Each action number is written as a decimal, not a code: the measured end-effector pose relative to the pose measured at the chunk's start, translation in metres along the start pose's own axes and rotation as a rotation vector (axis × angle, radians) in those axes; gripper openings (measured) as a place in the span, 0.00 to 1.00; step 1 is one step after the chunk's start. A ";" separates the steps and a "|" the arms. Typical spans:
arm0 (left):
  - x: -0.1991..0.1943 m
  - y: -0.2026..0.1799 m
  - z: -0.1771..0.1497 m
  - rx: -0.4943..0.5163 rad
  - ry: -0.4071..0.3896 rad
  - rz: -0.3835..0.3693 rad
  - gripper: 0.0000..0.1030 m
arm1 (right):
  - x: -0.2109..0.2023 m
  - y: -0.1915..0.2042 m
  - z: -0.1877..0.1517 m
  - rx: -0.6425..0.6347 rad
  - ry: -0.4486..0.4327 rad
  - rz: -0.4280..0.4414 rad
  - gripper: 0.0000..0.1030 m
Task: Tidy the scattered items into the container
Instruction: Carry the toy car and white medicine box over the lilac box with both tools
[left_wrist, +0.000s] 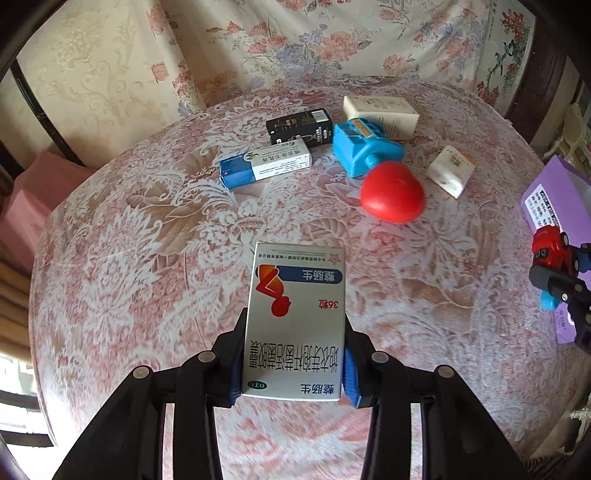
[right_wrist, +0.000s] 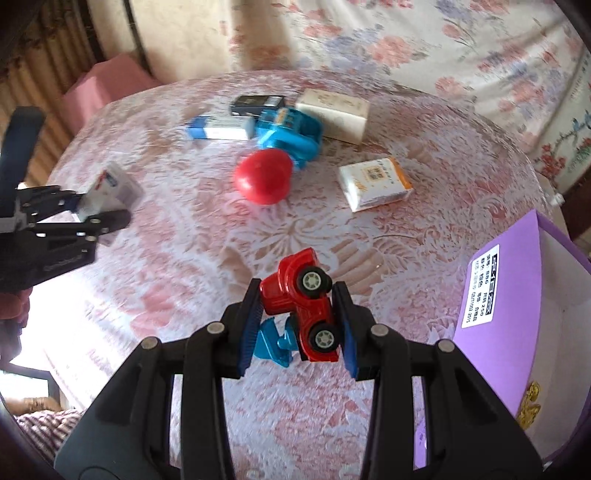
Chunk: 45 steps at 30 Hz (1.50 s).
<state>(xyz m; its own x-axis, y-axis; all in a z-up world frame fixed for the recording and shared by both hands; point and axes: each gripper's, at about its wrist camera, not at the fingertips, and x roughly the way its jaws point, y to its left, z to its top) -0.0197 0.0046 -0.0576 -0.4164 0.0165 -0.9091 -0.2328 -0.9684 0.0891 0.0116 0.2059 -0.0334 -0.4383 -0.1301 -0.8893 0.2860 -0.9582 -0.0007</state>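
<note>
Left gripper (left_wrist: 293, 363): nearest the left wrist camera; its blue pads are closed on the lower half of a grey-white medicine box (left_wrist: 297, 317) with a red figure and blue band, held clear above the tablecloth.
Right gripper (right_wrist: 299, 325): jaws nearly together, clamping a red toy truck (right_wrist: 306, 306) by its sides, wheels facing the camera, a blue part hanging below it.
Container: purple box (right_wrist: 517, 332) with a white label, at the table's right edge, just beside the right gripper and well apart from the left one.
Table (left_wrist: 147, 258): round, under a pink and white lace cloth.
Step in hand: both grippers loaded at once; this reads as the carry stage, each item lifted and not yet over the box.
Next move calls for: bringing the truck over the open top of the purple box and parting the jaws there; the medicine box has the whole table to cross, so the two grippers would best go in turn and not crowd the opening.
Count, held: two items, one per gripper.
Count, on the cloth: six: one blue-and-white carton (left_wrist: 266, 166), one black carton (left_wrist: 301, 125), one cream carton (left_wrist: 380, 114), one blue plastic toy (left_wrist: 364, 147), one red heart-shaped piece (left_wrist: 392, 192), one small white-and-orange packet (right_wrist: 375, 182).
Grouping: the three cartons and the blue toy lie touching or nearly so at the far side; the heart sits just before the blue toy; the packet lies apart, toward the container.
</note>
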 end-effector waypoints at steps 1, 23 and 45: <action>-0.004 -0.004 -0.001 0.001 -0.002 0.006 0.40 | -0.004 0.000 -0.001 -0.016 -0.004 0.006 0.39; -0.105 -0.223 0.046 0.188 -0.158 -0.107 0.40 | -0.108 -0.161 -0.056 0.033 -0.101 -0.027 0.39; -0.060 -0.444 0.054 0.491 0.017 -0.328 0.40 | -0.083 -0.324 -0.126 0.138 0.142 -0.221 0.40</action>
<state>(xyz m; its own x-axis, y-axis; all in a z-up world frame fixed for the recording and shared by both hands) 0.0607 0.4468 -0.0204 -0.2409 0.2876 -0.9270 -0.7280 -0.6851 -0.0234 0.0626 0.5593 -0.0166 -0.3507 0.1130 -0.9297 0.0743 -0.9862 -0.1479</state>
